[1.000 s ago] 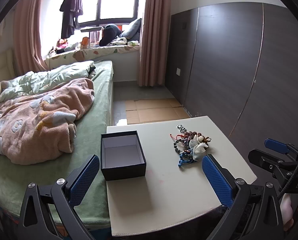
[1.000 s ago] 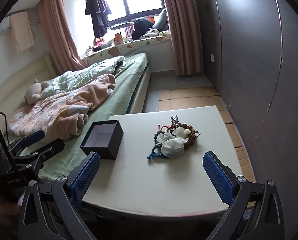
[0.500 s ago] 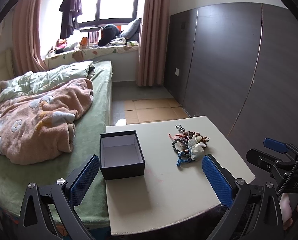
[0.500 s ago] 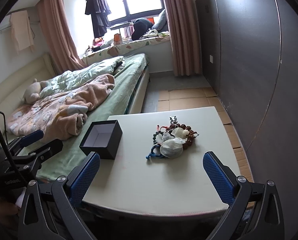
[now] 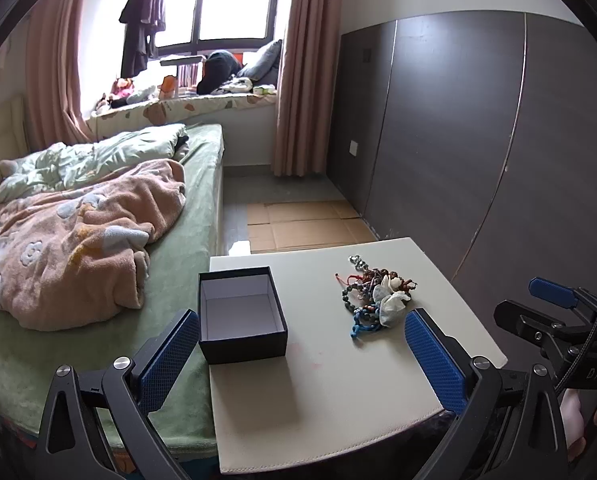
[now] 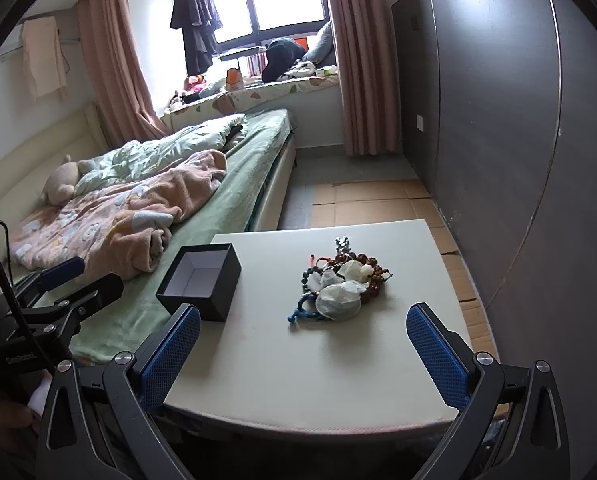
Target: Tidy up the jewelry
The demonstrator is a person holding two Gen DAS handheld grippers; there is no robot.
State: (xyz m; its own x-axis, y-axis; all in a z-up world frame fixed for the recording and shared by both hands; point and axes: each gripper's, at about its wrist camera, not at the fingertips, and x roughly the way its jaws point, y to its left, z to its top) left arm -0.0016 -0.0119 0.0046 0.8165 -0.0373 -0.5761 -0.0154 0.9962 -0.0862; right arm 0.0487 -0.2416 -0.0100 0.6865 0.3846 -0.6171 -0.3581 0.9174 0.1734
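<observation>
Both hand-held grippers, left (image 5: 302, 352) and right (image 6: 304, 350), hang spread and empty. Advise lifting 1 strand from the jewelry heap (image 6: 340, 288) — tangled — into the open box (image 6: 199, 280).

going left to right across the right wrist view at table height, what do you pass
Rumpled pink fleece blanket → open black square box with white lining → tangled heap of beaded bracelets and white pouches → dark grey wardrobe panel

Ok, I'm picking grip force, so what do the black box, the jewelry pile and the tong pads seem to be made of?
Black box: likely matte cardboard, thin straight walls, pale paper-like lining. Jewelry pile: mostly round beads on cord, possibly wood or stone, with a blue braided cord and whitish translucent pieces, maybe small pouches. Pads: blue, cross-hatched, probably rubber or textured plastic.
</observation>
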